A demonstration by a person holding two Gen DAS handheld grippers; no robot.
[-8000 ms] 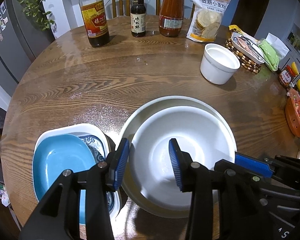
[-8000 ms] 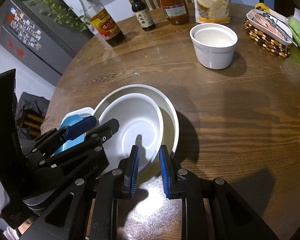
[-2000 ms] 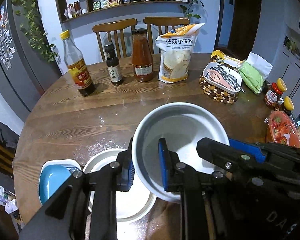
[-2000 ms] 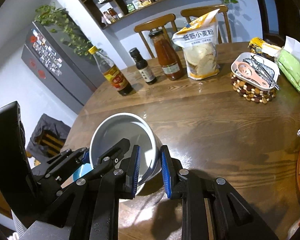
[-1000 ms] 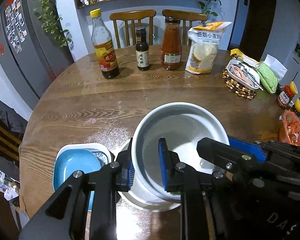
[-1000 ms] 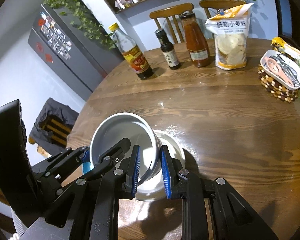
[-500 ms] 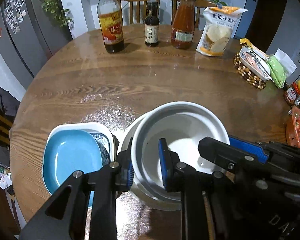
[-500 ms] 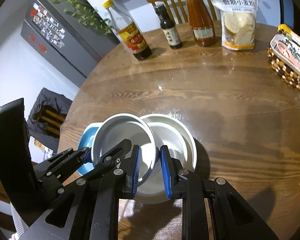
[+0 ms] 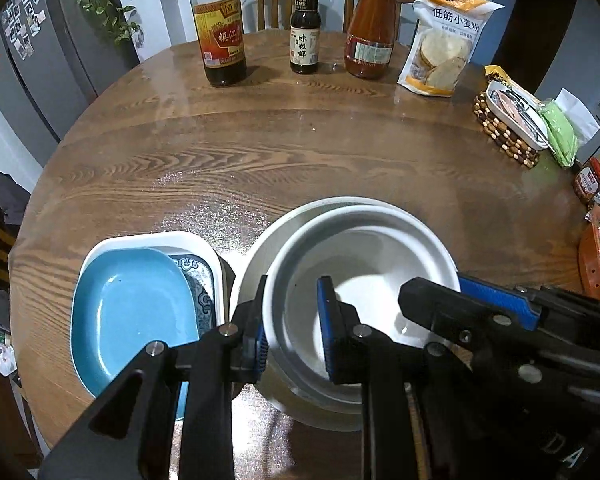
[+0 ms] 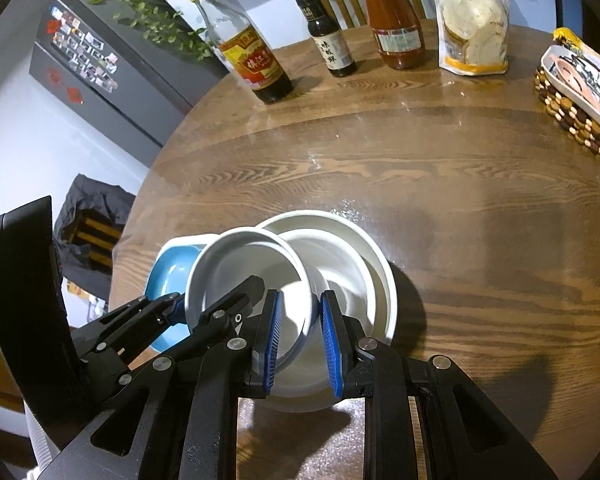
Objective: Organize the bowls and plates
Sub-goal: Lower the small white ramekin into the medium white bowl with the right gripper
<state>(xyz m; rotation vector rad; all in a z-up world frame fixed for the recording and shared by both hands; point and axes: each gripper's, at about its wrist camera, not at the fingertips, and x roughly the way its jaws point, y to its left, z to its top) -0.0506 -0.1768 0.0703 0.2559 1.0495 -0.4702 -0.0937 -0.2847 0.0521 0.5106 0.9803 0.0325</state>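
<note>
i have the left gripper (image 9: 290,322) clamped on the near-left rim of the small white bowl (image 9: 364,248), which sits tilted in the stacked white bowls (image 10: 364,256) on the table (image 9: 300,152). right gripper (image 10: 300,336) fingers straddle its right wall; contact unclear.

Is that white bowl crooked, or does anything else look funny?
Yes. The small white bowl sits tilted over the stacked white bowls, not nested flat, because both the left gripper and the right gripper pinch its rim. Nothing looks spilled or broken.
</note>
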